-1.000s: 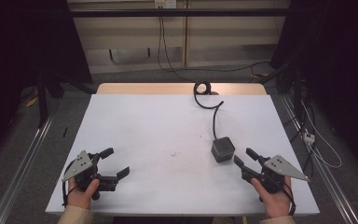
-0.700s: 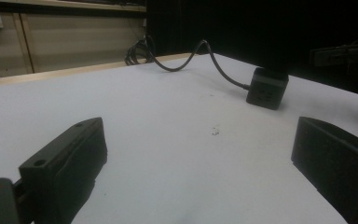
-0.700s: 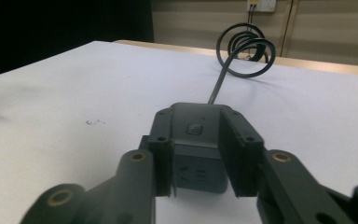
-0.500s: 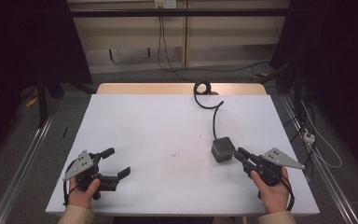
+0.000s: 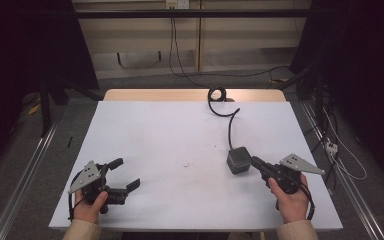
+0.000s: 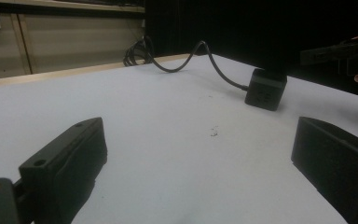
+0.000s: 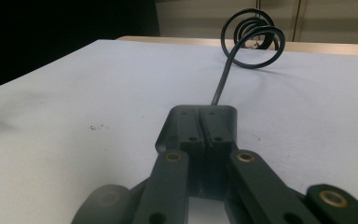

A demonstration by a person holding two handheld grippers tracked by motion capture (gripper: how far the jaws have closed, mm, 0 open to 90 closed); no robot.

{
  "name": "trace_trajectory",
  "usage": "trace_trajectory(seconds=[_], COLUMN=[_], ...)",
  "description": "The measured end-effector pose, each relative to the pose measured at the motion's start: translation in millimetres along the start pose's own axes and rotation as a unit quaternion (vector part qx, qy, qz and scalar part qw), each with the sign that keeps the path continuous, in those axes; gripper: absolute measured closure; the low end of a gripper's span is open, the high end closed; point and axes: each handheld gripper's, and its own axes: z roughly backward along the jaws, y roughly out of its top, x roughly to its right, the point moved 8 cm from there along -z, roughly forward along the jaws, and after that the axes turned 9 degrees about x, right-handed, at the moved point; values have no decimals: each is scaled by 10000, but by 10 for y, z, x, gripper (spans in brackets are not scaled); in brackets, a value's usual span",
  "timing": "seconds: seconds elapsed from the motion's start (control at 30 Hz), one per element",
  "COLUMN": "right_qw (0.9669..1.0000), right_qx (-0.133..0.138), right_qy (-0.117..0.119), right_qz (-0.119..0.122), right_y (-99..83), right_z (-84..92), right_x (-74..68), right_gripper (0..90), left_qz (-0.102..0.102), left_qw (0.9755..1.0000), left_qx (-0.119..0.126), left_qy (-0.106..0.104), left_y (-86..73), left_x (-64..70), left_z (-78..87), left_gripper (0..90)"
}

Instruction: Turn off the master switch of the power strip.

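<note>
Cube [image 5: 238,160] sits at my right claw's [image 5: 256,162] closed tips; a nudge could shove it away. Left claw [image 5: 125,175] gapes wide.

Most of the table [image 5: 145,130] is sitting wide open. Only the cube [image 5: 238,161] and its cable [image 5: 230,125] are getting in the way, running right-centre up to the coil [image 5: 217,94] at the far edge.

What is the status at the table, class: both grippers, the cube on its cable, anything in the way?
Left gripper open, resting near table's left front. Right gripper shut, tips at the dark cube. Cable runs back to a coil. Nothing in the way.
</note>
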Motion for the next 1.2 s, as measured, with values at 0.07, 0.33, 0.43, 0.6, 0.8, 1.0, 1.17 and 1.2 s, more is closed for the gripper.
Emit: trace_trajectory(seconds=[0.07, 0.33, 0.43, 0.6, 0.8, 1.0, 1.17, 1.2], right_qw=[10000, 9999, 9998, 9996, 9992, 9982, 9978, 9976], right_qx=[-44, -159, -190, -249, -368, -532, -615, -654], right_qy=[25, 35, 29, 58, 137, 181, 130, 104], right_qz=[-14, 39, 68, 94, 101, 192, 192, 202], right_y=[12, 22, 42, 62, 57, 27, -15, -26], right_z=[-28, -97, -113, -146, -229, -309, -346, -349], right_x=[-10, -6, -6, -4, -51, -101, -76, -65], right_gripper=[900, 900, 900, 900, 900, 900, 900, 900], left_qz=[2, -5, 6, -6, 30, -7, 18, 21], left_qw=[10000, 10000, 10000, 10000, 10000, 10000, 10000, 10000], left_qx=[7, 6, 17, 39, 79, 54, 62, 67], left_qy=[0, 4, 4, -16, -5, -21, 0, 2], left_y=[2, 1, 5, 15, 25, 20, 22, 22], left_x=[-1, -12, -7, -10, -12, -18, -25, -24], left_z=[0, 0, -5, -5, -3, 4, 16, 14], left_gripper=[29, 29, 29, 29, 29, 29, 29, 29])
